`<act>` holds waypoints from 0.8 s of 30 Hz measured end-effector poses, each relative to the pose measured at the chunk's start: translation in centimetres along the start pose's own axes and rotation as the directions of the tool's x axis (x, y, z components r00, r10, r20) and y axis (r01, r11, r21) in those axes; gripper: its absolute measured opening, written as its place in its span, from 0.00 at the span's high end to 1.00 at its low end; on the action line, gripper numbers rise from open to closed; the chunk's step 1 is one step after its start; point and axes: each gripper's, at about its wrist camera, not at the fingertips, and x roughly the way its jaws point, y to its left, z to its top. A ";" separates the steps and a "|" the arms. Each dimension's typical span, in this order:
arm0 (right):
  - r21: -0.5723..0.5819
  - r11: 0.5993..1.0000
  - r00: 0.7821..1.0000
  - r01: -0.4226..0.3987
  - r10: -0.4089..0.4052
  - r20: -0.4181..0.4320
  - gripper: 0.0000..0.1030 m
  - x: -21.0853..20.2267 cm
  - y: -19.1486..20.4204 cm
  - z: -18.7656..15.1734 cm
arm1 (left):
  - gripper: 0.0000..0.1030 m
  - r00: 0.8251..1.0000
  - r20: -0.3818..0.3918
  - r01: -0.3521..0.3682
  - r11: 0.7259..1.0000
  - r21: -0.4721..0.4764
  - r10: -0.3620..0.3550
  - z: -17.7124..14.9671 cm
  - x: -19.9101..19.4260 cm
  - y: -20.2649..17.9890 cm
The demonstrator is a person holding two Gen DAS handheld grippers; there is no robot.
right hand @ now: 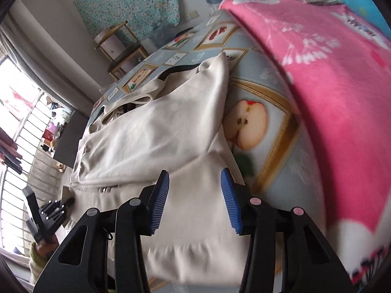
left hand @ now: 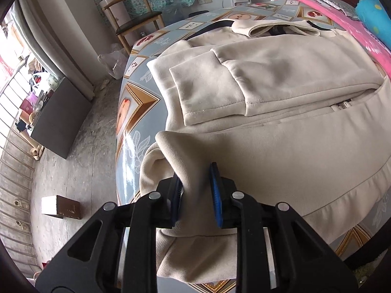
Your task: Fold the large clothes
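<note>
Both sleeves of the cream fleece zip jacket (left hand: 281,127) lie folded across its chest on the fruit-patterned bench (left hand: 132,102); the left claw (left hand: 195,195) pinches its hem corner, the right claw (right hand: 195,200) hovers half-open, empty, over the hem; body fold remains.

We count one beige garment (left hand: 281,127) spread on one fruit-patterned worktop (left hand: 136,102), and one pink blanket (right hand: 330,85) along its far side. We count two grippers, the left gripper (left hand: 199,190) and the right gripper (right hand: 195,200), each with two blue-padded fingers. One wooden chair (left hand: 132,19) stands beyond.
</note>
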 end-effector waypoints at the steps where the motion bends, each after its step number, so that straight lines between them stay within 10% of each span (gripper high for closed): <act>1: -0.006 1.000 1.000 0.017 -0.017 -0.014 0.58 0.7 -0.2 0.3 | 0.79 1.000 -0.001 -0.002 1.000 -0.003 0.002 0.0 0.0 -0.1; 24: -0.103 0.995 0.991 -0.005 -0.008 -0.132 0.56 2.3 -0.4 0.6 | 0.79 1.000 -0.009 0.000 1.000 -0.016 0.000 0.1 0.2 -0.2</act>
